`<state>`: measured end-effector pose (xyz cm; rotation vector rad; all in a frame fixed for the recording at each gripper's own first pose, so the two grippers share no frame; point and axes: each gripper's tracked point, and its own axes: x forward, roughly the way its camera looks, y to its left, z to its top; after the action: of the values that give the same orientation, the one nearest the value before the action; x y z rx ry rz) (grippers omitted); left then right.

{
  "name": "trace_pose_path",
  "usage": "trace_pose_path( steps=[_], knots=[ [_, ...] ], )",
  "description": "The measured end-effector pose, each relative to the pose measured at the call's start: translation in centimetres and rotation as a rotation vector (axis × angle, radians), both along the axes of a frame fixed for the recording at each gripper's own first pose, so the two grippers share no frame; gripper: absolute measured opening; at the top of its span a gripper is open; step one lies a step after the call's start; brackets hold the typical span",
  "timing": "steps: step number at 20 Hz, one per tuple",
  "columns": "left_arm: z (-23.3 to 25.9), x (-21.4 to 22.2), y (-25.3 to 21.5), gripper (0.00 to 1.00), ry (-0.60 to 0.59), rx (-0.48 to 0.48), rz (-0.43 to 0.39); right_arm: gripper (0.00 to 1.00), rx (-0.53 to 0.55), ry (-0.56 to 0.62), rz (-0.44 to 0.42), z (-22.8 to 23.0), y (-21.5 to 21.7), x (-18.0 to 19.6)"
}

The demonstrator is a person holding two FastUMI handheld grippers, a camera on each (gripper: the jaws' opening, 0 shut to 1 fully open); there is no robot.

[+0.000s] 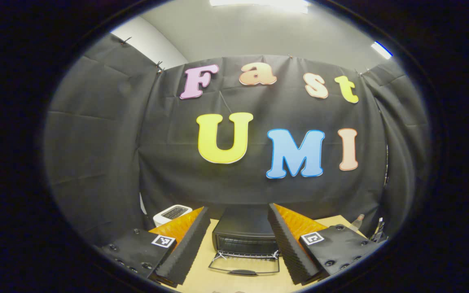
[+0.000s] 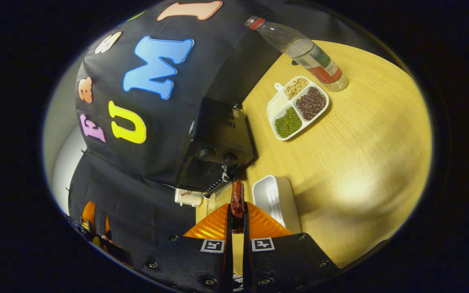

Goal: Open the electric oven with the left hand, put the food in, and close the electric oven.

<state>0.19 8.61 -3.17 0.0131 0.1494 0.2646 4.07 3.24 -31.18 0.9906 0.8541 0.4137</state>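
The electric oven (image 1: 244,234) is sitting open by the surface's (image 2: 360,154) back edge. The left gripper's (image 1: 238,240) jaws are gaping apart; the right gripper's (image 2: 237,211) jaws are pinching a sausage (image 2: 237,198) beside a white tray (image 2: 277,201).

Ceiling strip lights (image 1: 259,3) brighten the booth; glare pools on the wooden table (image 2: 364,191); fisheye bending warps both views' edges.

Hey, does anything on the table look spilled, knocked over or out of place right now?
Nothing stands out. The oven door is folded down, as the task needs. The bottle stands upright, the beans sit inside their own sections of the tray, and the right gripper pinches the food.
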Motion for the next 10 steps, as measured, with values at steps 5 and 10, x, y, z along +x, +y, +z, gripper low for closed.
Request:
trace_pose_path(
  steps=[5, 10],
  knots=[
    [1.6, 0.7, 1.9, 1.0, -0.047, -0.035, -0.075, 0.1, 0.085, -0.09, -0.053, 6.3, 3.5, 0.5],
    [2.5, 0.2, 5.5, 1.0, -0.066, -0.018, -0.116, 0.1, 0.165, -0.106, -0.073, 8.4, 8.9, 1.7]
  ],
)
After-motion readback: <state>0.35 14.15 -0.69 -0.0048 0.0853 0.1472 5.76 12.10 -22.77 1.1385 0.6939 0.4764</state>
